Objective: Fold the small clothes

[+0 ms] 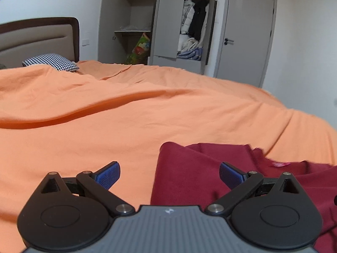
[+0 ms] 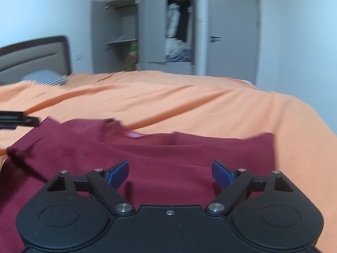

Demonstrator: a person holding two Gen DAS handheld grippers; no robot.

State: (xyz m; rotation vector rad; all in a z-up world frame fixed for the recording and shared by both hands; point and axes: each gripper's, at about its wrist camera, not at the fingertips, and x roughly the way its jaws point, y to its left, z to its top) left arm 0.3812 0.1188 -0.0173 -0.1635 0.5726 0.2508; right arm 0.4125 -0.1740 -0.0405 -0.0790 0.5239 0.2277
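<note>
- Maroon garment (image 2: 168, 158) lies spread on the orange bedspread (image 1: 126, 116) near the bed's near edge, with its pink neck label (image 2: 135, 135) facing up toward the far side.
- It looks like thin, soft knit: light, limp, likely to sag and crease when lifted, so a pinch at a hem, shoulder or sleeve edge should serve better than the middle.
- Right tongs (image 2: 170, 172) hover directly over the cloth, blue pads spread wide, gripping nothing.
- Left tongs (image 1: 169, 175) are likewise released, straddling the garment's left edge, one pad over bare bedspread.
- The loose bedspread has ridges and could get pinched along with the cloth.
- Farther off, a checked pillow (image 1: 51, 62) rests by the headboard (image 1: 38, 35), well apart.
- Beyond the bed stand an open wardrobe (image 1: 166, 25) and a closed door (image 1: 246, 38); nothing blocks the work.
</note>
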